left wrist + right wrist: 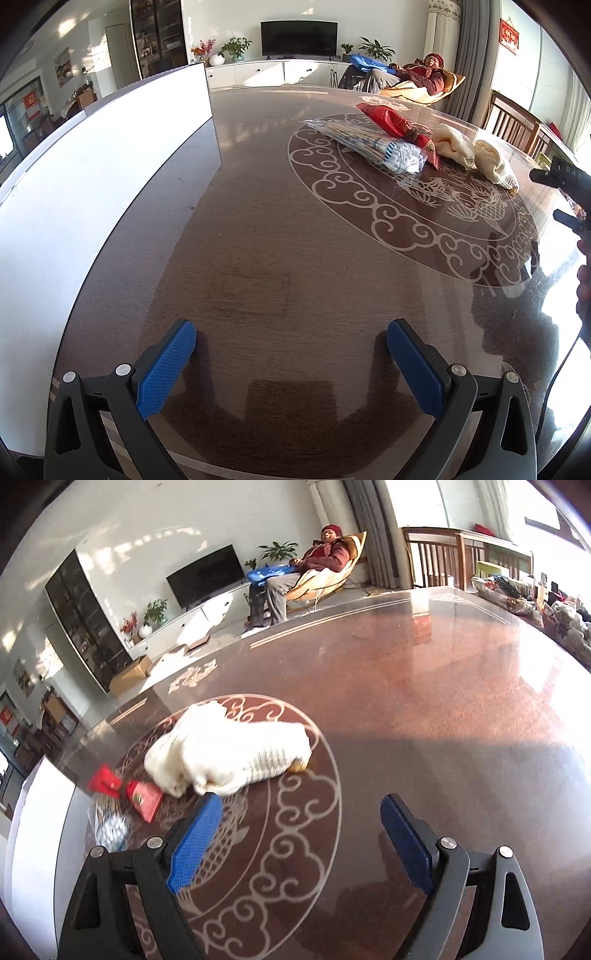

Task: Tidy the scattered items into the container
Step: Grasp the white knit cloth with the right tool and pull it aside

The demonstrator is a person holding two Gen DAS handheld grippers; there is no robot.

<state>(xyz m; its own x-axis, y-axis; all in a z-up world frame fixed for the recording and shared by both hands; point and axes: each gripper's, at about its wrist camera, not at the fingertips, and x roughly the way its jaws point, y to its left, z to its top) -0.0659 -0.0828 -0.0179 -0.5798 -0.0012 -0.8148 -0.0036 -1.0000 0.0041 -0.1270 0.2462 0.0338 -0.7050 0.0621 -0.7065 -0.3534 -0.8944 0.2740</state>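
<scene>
A white box container (92, 177) stands at the table's left; its wall also shows in the right wrist view (40, 812). A clear packet of sticks with blue print (365, 146), a red packet (395, 125) and a cream knitted cloth (476, 155) lie together on the table's round ornament. In the right wrist view the cloth (229, 753) lies just beyond my right gripper (299, 819), with the red packet (144, 797) and the clear packet (110, 823) to its left. My left gripper (291, 343) is open and empty over bare table. My right gripper is open and empty too.
The table is dark polished wood (258, 240) with a glossy top. A person sits in a rocking chair (321, 568) beyond the far edge. Wooden chairs (517, 125) stand at the right. Piled clutter (535, 602) lies at the table's far right.
</scene>
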